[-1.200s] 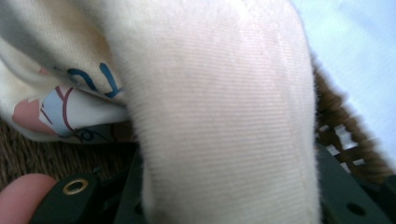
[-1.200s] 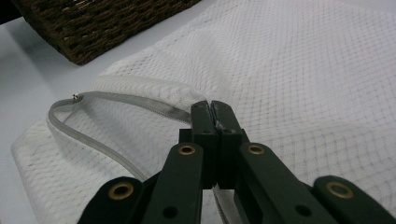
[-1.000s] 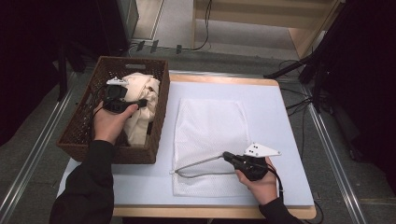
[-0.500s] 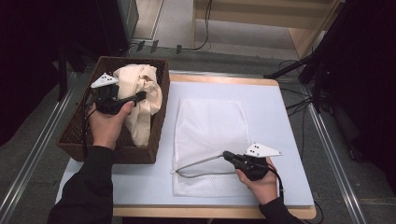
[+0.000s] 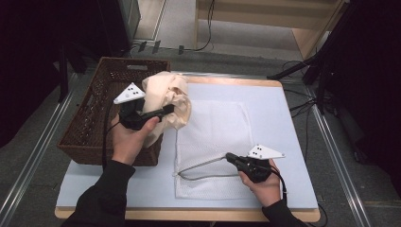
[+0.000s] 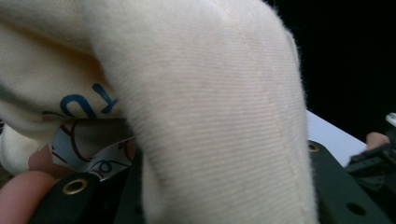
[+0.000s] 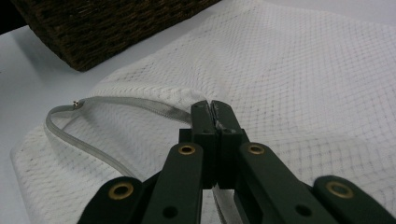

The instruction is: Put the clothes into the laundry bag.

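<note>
The table (image 5: 288,118) carries a pale blue top, and the work lies on its left and centre.

The basket (image 5: 94,123), brown and woven, stands on the left part of the table with its far end past the table edge.

The mesh bag (image 5: 217,127), white and flat, lies on the table just to the right of the basket. Its zipper (image 7: 135,103) runs along the near edge and stands open in a loop; one side of that edge is raised off the layer below.

The cloth (image 5: 168,101), cream-coloured and bunched, is held up over the right rim of the basket, with part of it hanging above the left edge of the mesh bag. In the left gripper view, blue lettering shows on a fold of it.

Your left gripper (image 5: 163,112) points to the right with its jaws clamped on the cloth, which drapes over both jaws.

Your right gripper (image 7: 212,112) rests low at the near edge of the mesh bag. Its jaws are pressed together on the zipper edge, holding it up.
</note>
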A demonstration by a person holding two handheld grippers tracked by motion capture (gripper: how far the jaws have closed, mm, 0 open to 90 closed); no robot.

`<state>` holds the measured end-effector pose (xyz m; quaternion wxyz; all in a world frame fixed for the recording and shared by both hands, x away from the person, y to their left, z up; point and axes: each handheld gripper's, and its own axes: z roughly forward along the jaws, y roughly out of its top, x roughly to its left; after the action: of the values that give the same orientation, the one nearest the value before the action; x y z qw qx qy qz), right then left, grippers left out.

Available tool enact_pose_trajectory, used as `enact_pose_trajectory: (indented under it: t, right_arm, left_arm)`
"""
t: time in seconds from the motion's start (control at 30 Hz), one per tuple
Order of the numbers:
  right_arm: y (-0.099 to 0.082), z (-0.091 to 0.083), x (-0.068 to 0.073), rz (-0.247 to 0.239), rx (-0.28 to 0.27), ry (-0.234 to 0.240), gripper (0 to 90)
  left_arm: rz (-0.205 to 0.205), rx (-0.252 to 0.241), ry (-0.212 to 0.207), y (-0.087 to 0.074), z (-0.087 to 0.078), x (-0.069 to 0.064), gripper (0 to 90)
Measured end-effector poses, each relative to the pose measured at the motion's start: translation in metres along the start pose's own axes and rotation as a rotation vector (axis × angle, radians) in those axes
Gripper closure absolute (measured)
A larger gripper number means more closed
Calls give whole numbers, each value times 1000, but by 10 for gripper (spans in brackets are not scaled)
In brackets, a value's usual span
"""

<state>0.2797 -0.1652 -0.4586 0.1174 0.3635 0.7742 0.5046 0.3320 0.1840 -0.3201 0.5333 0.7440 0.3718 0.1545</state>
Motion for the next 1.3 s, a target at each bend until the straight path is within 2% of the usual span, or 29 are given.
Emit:
enact_pose_trajectory:
  t: [0.23, 0.33, 0.43, 0.53, 0.6, 0.73, 0.83, 0.93, 1.03, 1.07, 1.13, 1.17, 1.2, 1.3]
  right_arm:
    - [0, 0, -3, 4, -5, -5, 900]
    - [0, 0, -4, 7, -4, -8, 900]
    - [-1, 1, -4, 8, 2, -14, 900]
    - [-1, 1, -6, 30, 6, -21, 900]
    - [-1, 0, -10, 58, 8, -31, 900]
    - [-2, 1, -12, 64, 13, -38, 900]
    - [-2, 1, -13, 68, 16, -44, 900]
    - [-2, 1, -14, 75, 17, -47, 900]
    - [-2, 3, -14, 82, 26, -58, 900]
    - [-2, 3, -14, 82, 26, -59, 900]
    - [-2, 3, -14, 83, 21, -61, 899]
    - [-1, 2, -14, 82, 19, -60, 899]
    - [-1, 1, -15, 83, 16, -59, 899]
    - [-1, 1, -15, 87, 15, -58, 899]
  left_arm:
    - [18, 29, -89, -22, 15, -37, 638]
    - [1, 36, -145, -34, 21, -51, 638]
    - [1, 56, -167, -47, 27, -64, 637]
    - [4, 74, -190, -59, 30, -74, 637]
    - [1, 77, -205, -67, 30, -79, 634]
    - [-10, 102, -229, -85, 24, -88, 629]
    - [-17, 136, -246, -104, 21, -93, 617]
    - [1, 219, -236, -130, 25, -100, 587]
    - [-6, 294, -244, -150, 34, -102, 493]
    - [-15, 309, -241, -151, 36, -103, 435]
    - [-40, 318, -244, -148, 38, -105, 261]
    - [-55, 311, -251, -146, 37, -104, 165]
    - [-50, 290, -235, -143, 35, -104, 123]
    - [-70, 228, -226, -133, 25, -99, 66]
